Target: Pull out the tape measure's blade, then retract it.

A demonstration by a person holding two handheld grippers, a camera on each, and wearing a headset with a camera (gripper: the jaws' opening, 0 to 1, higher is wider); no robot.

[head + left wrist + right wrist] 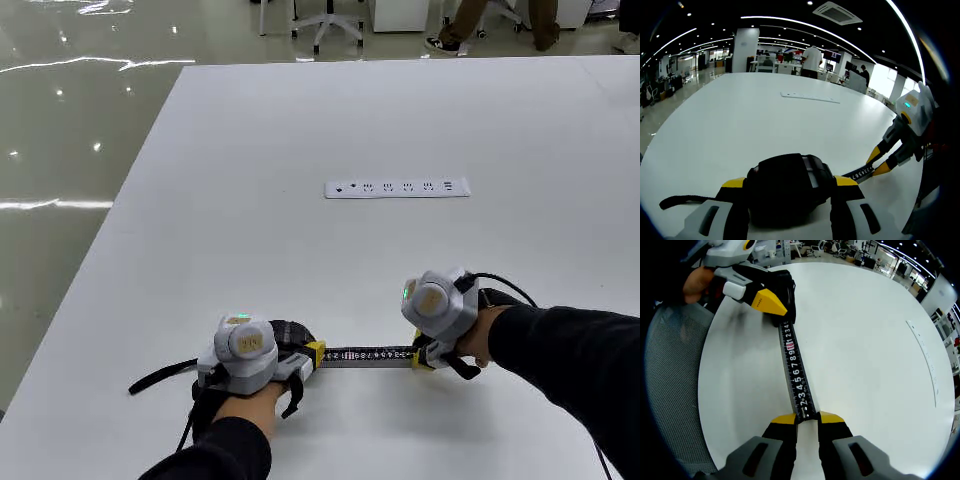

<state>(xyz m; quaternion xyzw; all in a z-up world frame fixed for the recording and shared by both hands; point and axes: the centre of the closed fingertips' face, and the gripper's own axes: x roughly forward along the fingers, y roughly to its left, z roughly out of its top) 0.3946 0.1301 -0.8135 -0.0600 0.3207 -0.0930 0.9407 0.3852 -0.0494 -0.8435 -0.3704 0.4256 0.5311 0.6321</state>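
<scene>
A black tape measure case point(790, 186) sits on the white table point(300, 130), and my left gripper point(790, 184) is shut on it; the same case point(291, 340) lies beside that gripper point(305, 357) in the head view. Its black blade point(796, 374) with white numbers runs out of the case point(782, 290) to my right gripper point(807, 418), whose yellow tips are shut on the blade's end. In the head view the blade point(366, 354) spans the short gap between the left gripper and the right gripper point(422, 357). A black wrist strap point(160, 376) trails left of the case.
A white power strip point(397, 188) lies flat in the middle of the table, well beyond both grippers. The table's left edge drops to a glossy floor point(60, 150). Chair legs and a person's feet point(445, 40) show past the far edge.
</scene>
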